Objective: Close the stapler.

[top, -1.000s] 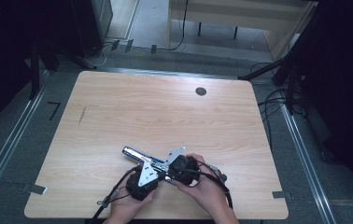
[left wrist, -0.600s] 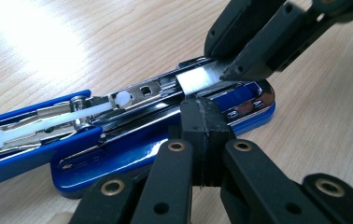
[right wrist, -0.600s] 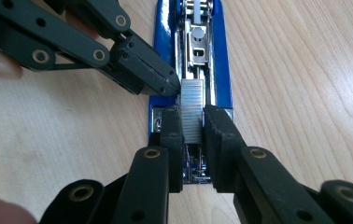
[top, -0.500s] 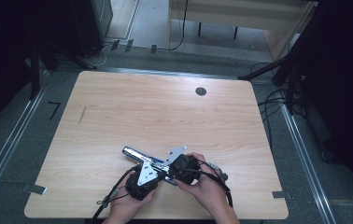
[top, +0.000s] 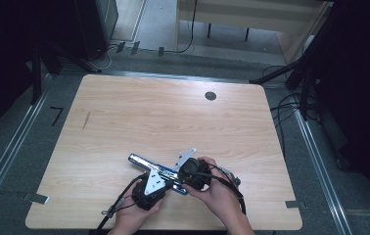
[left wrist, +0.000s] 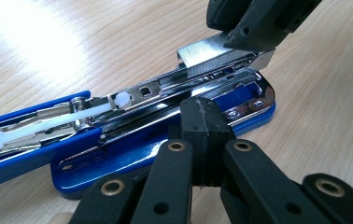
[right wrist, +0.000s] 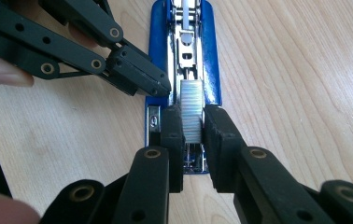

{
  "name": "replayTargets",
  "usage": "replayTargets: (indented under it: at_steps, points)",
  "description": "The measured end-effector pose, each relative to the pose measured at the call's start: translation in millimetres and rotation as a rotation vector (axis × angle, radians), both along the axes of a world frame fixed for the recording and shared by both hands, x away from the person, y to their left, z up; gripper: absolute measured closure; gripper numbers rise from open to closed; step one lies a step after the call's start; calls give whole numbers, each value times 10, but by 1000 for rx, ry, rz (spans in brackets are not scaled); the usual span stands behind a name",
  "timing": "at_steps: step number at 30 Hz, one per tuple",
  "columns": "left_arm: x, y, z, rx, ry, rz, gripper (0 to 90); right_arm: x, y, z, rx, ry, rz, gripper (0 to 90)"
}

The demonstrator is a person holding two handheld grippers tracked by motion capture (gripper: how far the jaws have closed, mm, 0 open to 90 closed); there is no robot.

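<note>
A blue stapler (top: 143, 160) lies opened flat near the table's front, its metal magazine (left wrist: 165, 91) facing up. My right gripper (right wrist: 193, 123) is shut on a strip of silver staples (right wrist: 191, 100) that sits at the front end of the magazine, one jaw on each side. In the left gripper view the same staples (left wrist: 207, 58) stick out from under the right gripper (left wrist: 247, 35). My left gripper (left wrist: 202, 116) is shut with nothing between its jaws, its tip pressed against the stapler's blue base (left wrist: 118, 158). Seen from the right gripper view, the left gripper (right wrist: 158, 88) touches the base's left edge.
The wooden table (top: 173, 122) has a round cable hole (top: 210, 96) at the far right and a dark mark (top: 86, 120) at the left. Both hands work close to its front edge. Cables trail on the floor to the right.
</note>
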State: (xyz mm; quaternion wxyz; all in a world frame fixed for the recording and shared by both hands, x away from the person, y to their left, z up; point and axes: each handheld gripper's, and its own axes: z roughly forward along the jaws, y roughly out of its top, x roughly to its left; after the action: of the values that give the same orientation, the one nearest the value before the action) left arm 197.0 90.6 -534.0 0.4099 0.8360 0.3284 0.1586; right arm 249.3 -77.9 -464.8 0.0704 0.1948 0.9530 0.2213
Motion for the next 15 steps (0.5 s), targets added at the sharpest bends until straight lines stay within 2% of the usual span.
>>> replayTargets:
  at_steps: [3, 15]
  points:
    - [0, 0, 0, 0, 0, 0, 900, 6, 15, -5, -20, 5, 2, 797]
    - [0, 0, 0, 1, 0, -1, 900, 26, 14, -18, -21, 29, 7, 797]
